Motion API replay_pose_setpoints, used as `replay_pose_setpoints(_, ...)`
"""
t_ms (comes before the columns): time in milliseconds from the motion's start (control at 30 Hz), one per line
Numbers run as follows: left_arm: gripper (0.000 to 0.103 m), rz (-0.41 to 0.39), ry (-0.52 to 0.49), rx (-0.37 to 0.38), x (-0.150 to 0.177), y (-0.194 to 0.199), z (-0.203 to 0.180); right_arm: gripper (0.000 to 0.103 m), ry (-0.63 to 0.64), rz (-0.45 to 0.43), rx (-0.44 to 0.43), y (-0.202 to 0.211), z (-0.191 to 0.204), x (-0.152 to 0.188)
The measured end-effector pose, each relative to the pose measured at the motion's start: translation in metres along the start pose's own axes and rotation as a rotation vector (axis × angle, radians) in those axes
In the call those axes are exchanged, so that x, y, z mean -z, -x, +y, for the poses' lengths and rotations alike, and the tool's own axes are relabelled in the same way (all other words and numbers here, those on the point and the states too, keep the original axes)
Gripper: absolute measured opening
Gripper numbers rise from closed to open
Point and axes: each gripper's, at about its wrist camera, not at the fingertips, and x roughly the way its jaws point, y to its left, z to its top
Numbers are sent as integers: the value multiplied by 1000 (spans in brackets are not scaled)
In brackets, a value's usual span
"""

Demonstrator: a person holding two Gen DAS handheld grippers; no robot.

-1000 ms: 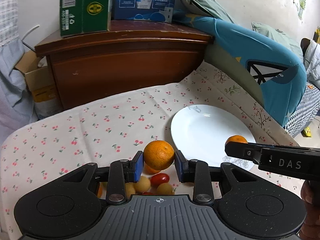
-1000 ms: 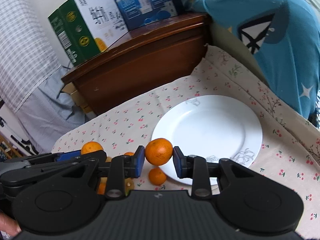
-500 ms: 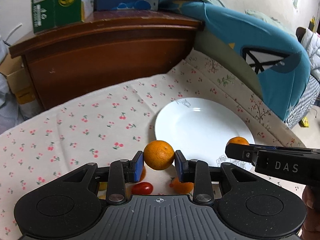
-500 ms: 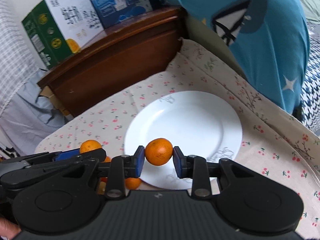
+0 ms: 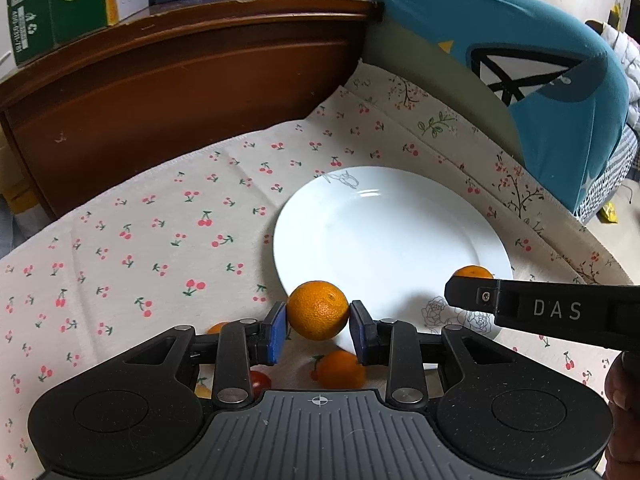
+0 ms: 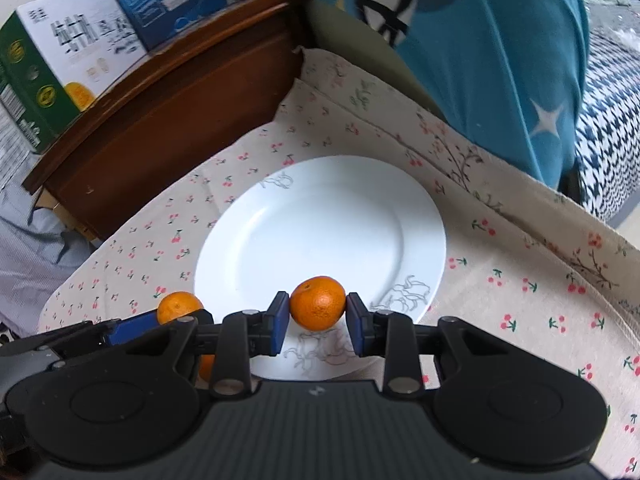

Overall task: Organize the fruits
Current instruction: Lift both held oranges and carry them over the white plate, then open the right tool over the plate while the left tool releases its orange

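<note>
My left gripper (image 5: 318,320) is shut on an orange (image 5: 318,310), held above the near left rim of the white plate (image 5: 384,232). My right gripper (image 6: 317,316) is shut on a second orange (image 6: 318,302) over the plate's (image 6: 320,220) near edge. In the left wrist view the right gripper (image 5: 466,286) reaches in from the right with its orange (image 5: 472,271) just showing. The right wrist view shows the left gripper (image 6: 176,314) at lower left with its orange (image 6: 178,306). Nothing lies on the plate.
On the cherry-print cloth (image 5: 140,248) under my left gripper lie another orange (image 5: 338,368), a cherry tomato (image 5: 260,382) and bits of other fruit. A dark wooden cabinet (image 5: 180,92) with boxes (image 5: 64,4) stands behind; blue bedding (image 5: 540,80) rises at right.
Both grippers have moved forward and down toward the plate, each still holding its orange. The plate now looks larger and closer; the pile of loose fruit has slipped under the left gripper.
</note>
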Motion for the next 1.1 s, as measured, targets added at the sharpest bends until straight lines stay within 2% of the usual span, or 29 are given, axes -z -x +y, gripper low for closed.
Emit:
replay_pose_setpoints(267, 33, -6, -20, -12, -3, -1, -7, 34, -45, 9, 0, -3, -4, -1)
replay_pose_setpoints(333, 40, -13, -31, -22, -4, 1, -9, 34, -45, -3, -5, -1, -4, -2)
replay_pose_setpoints(367, 50, -20, -33, -32, -4, 3, -10, 34, -45, -11, -9, 0, -4, -2)
replay_pose_setpoints(400, 55, -30, -34, -42, -4, 6, -10, 35, -41, -21, -10, 2, -4, -2)
replay_pose_setpoints(567, 68, -45, -24, -68, -5, 16, -8, 37, -10, -63, -4, 8, 1, -4)
replay_pose_setpoints(933, 79, -60, 7, -98, 5, 49, 0, 41, 48, -62, -49, 18, 20, 2)
replay_pose_setpoints(1100, 80, -61, 13, -116, 15, 63, 6, 41, 104, -73, -70, 26, 33, 9)
